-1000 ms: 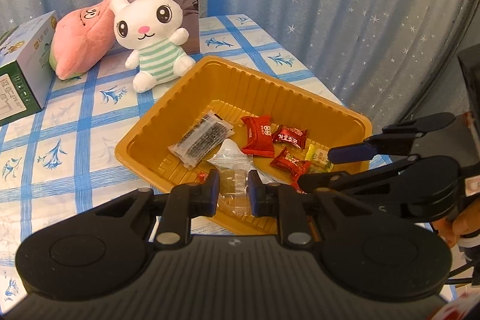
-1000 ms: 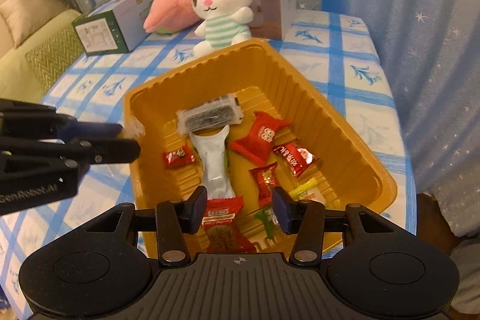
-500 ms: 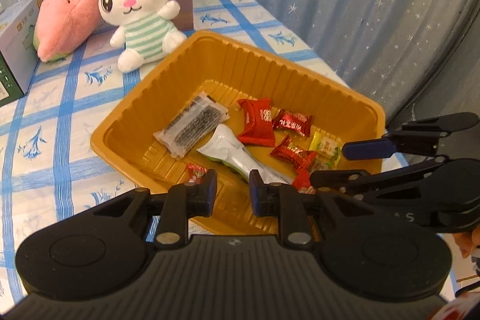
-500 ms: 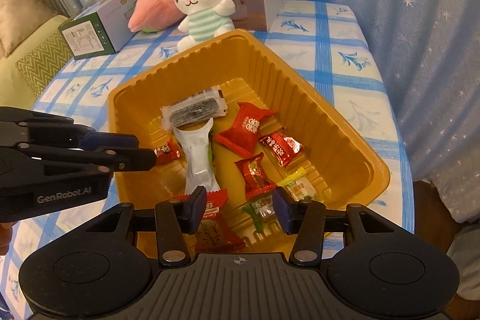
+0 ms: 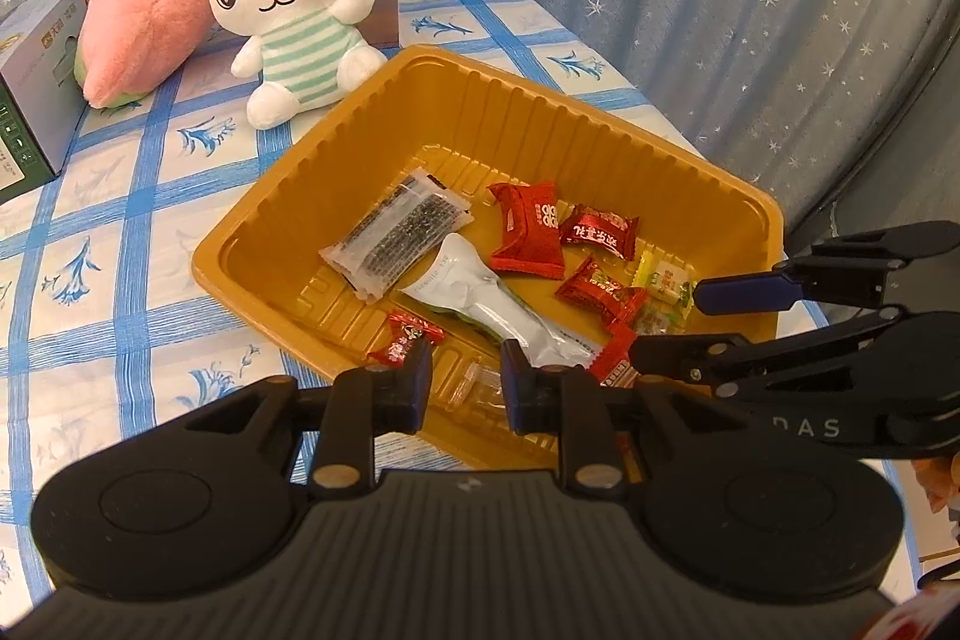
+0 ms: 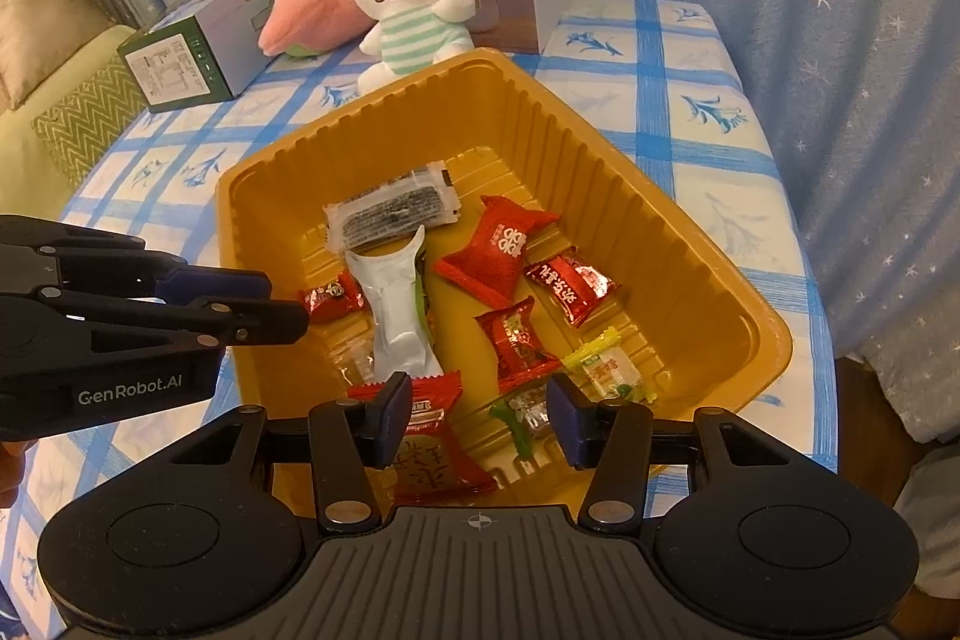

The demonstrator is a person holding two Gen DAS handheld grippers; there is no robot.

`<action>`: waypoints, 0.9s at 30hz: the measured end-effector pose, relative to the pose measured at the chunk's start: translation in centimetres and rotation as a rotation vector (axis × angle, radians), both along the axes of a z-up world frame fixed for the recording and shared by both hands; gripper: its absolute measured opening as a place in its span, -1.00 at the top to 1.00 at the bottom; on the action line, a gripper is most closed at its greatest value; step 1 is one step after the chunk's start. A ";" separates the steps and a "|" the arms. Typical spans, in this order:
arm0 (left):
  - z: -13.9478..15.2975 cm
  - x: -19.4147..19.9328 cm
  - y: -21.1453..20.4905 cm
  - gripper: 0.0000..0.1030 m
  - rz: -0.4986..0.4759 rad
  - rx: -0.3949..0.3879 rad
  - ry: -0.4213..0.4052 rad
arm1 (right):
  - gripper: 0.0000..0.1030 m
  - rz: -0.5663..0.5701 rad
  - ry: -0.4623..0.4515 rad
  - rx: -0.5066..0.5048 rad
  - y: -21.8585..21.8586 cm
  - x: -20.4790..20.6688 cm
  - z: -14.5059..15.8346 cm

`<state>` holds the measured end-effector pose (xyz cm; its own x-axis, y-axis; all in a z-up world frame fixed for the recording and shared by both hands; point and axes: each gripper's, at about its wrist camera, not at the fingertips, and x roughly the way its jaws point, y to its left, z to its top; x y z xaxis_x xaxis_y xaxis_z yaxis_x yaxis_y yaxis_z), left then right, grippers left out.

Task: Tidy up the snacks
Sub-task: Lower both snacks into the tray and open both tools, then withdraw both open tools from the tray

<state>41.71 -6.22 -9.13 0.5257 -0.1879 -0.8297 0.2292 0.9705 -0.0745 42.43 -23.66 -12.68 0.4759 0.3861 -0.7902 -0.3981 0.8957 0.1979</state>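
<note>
Directly ahead of the right gripper [image 6: 479,415], at the near wall of the gold tray [image 6: 708,244], lies a large red packet [image 6: 429,451]; part of it sits between the fingers, which stand apart and grip nothing. A small green-ended clear candy [image 6: 523,415] lies just to its right, also within the gap. The left gripper [image 5: 465,376] hangs over the near-left rim with its fingers apart by a narrower gap and nothing held; a clear wrapper [image 5: 474,385] lies on the tray floor below that gap.

Farther in, the white pouch [image 6: 393,307] lies with its long axis running near to far, roughly in line with the right gripper's approach, so the fingers would close across its width. A small red candy [image 6: 331,299] sits just to its left, near the left gripper's tips. Two red candies [image 6: 517,340] [image 6: 571,283] and a yellow candy [image 6: 603,367] lie to the right.

Beyond these, the dark seaweed packet [image 6: 393,214] lies crosswise, touching the pouch's far end, beside a red pillow pack [image 6: 501,250].

Judgement: all visible snacks lie in the tray; the right gripper is nearer the red packet.
</note>
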 end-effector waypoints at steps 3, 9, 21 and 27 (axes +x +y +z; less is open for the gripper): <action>0.2 -0.1 0.1 0.58 0.002 0.000 -0.004 | 0.03 -0.001 0.000 0.002 0.0 0.0 0.0; 0.7 -0.6 0.3 0.57 0.011 -0.002 -0.011 | 0.03 -0.005 -0.004 0.008 0.0 -0.5 0.3; 3.5 -5.0 2.6 0.32 0.061 -0.006 -0.064 | 0.02 -0.041 -0.026 0.080 -0.7 -3.9 1.9; 4.7 -8.5 4.8 0.29 0.114 0.025 -0.066 | 0.02 -0.039 -0.053 0.097 -0.4 -6.9 3.1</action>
